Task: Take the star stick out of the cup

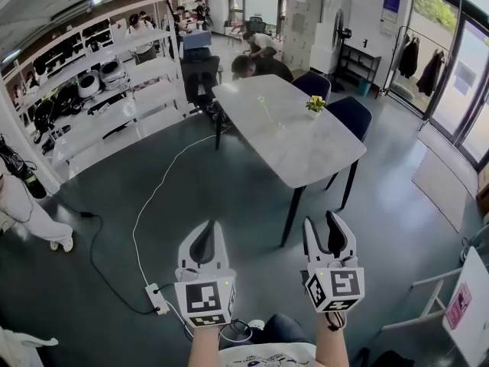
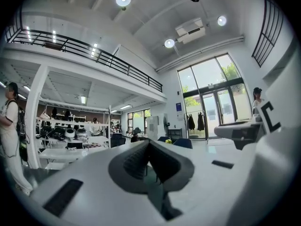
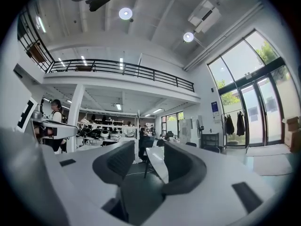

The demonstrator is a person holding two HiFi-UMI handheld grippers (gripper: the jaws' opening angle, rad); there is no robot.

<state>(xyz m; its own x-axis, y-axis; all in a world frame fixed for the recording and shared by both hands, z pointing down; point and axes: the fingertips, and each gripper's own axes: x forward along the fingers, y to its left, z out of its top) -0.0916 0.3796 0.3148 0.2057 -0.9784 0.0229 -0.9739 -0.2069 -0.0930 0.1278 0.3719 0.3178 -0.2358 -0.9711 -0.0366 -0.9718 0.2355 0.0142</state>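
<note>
Closest, left gripper [image 1: 208, 225]: clenched, dark pads meeting at the tips, nothing between them; raised over the floor on the near side of the table [image 1: 263, 140], well apart from it.
Right gripper [image 1: 321, 222]: released, jaws standing wide with only air between; also on the table's near side, just beside the left gripper.
Power strip [image 1: 157, 297]: white, on the grey floor off the table's near-left corner.
Cable [image 1: 150, 201]: white, looping from the strip toward the table's left side.
Table: long pale top on dark legs, running away from the near side.
Cup [image 1: 314, 114]: small and white, upright on the table by its right edge, in the far half.
Star stick [image 1: 315, 102]: in the cup, long axis roughly upright, top end pointing up out of the rim.
Star stick, looks: yellow-green cluster above the white cup; too small to make out a star outline or the shaft.
Chairs [image 1: 348, 118]: dark blue, two, just beside the table's right edge.
People [image 1: 260, 65]: bent over past the table's far end.
Shelves [image 1: 114, 98]: white, left of the table along the wall.
Coat rack [image 1: 419, 58]: dark garments, far right of the table by the windows.
</note>
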